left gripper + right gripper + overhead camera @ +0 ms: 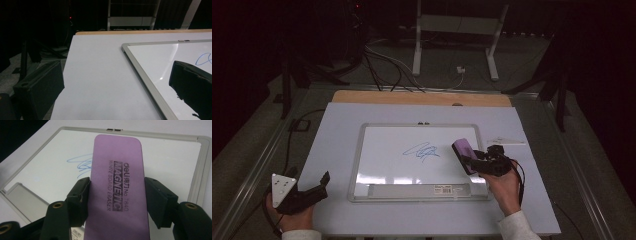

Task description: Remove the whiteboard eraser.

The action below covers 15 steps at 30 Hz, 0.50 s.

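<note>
A framed whiteboard (357,155) lies flat on the white table, with a blue scribble (424,151) near its middle. My right gripper (468,161) is shut on a purple magnetic whiteboard eraser (463,148) and holds it just above the board's right side, to the right of the scribble. In the right gripper view the eraser (116,170) stands lengthwise between both pads, with the scribble (80,163) beyond it at the left. My left gripper (319,186) hovers at the table's front left corner, open and empty. Its view shows the board's frame (140,67) and the scribble's edge (203,58).
A pale marker-like object (507,142) lies on the table right of the board. The board's pen tray (419,190) runs along its near edge. A wooden strip (422,97) borders the table's far side. Cables and a white stand (417,45) are on the floor beyond.
</note>
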Tool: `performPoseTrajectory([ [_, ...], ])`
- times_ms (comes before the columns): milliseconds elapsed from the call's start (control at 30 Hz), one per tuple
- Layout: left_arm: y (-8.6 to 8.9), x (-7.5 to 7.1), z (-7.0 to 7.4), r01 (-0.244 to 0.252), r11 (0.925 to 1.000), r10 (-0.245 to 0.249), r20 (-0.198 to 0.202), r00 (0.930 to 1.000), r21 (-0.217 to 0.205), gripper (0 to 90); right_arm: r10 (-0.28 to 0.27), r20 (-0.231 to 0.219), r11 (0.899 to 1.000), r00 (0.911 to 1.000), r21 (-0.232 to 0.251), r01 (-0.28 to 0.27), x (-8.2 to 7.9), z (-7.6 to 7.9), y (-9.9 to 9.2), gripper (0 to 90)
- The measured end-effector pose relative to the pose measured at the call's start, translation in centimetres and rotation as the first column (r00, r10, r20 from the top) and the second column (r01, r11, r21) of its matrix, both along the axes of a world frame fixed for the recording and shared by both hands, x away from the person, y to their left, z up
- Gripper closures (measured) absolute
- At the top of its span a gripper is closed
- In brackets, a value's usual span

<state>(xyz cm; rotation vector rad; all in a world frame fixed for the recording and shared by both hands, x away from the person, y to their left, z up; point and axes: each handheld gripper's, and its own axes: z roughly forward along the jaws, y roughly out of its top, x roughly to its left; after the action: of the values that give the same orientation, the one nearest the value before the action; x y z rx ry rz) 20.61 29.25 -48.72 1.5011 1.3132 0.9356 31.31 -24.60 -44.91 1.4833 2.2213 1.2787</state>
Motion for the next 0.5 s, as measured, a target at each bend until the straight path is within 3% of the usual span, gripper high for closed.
performPoseTrajectory([
  [500,0.0,0.0,0.0,-0.002,1.0000,0.002,0.001,1.0000,0.000,0.5,-0.005,0.035,0.999,0.9994,-0.032,0.006,1.8,1.0,1.2,40.5],
])
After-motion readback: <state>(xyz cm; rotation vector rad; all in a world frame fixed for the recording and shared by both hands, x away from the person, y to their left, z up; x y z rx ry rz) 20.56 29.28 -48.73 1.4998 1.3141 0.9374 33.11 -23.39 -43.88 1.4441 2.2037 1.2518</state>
